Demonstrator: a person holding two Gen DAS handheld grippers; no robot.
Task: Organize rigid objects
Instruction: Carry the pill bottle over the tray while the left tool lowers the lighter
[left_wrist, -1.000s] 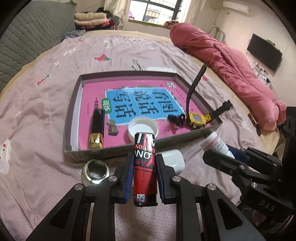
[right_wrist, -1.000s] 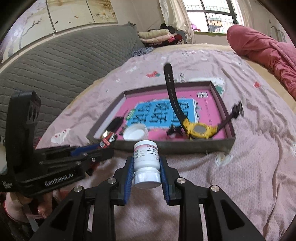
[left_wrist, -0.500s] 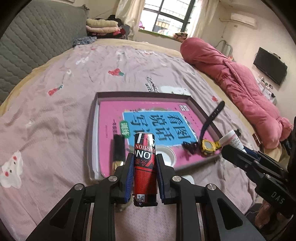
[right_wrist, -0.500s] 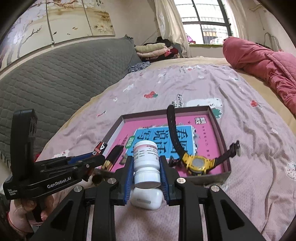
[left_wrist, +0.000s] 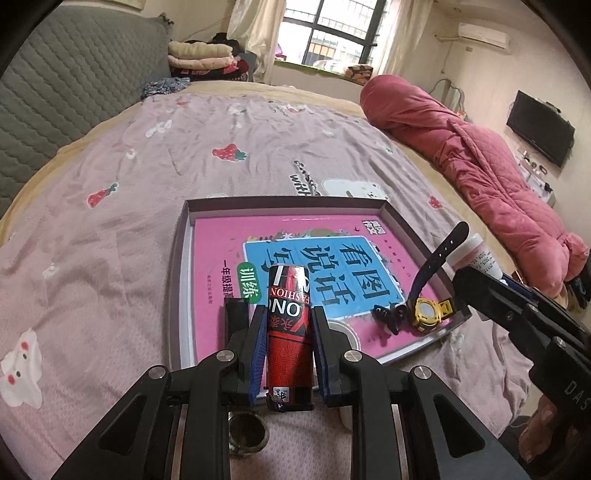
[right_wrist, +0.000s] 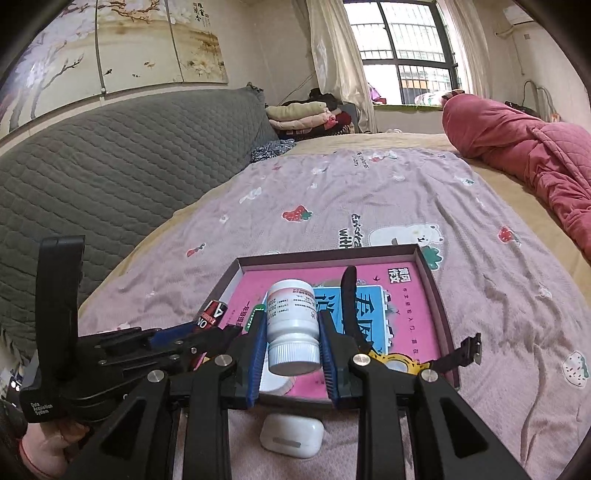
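Left hand-held gripper pinches red lighter, held above near edge of tray on bed. Right hand-held gripper clamps white pill bottle, also over tray's near edge. Yellow watch lies inside tray, near-right corner; white earbud case on the bed just outside the tray.

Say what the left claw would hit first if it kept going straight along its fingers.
Probably the pink book lying in the shallow box, near the black lighter; the left claw holds a red lighter, and depth is unclear.
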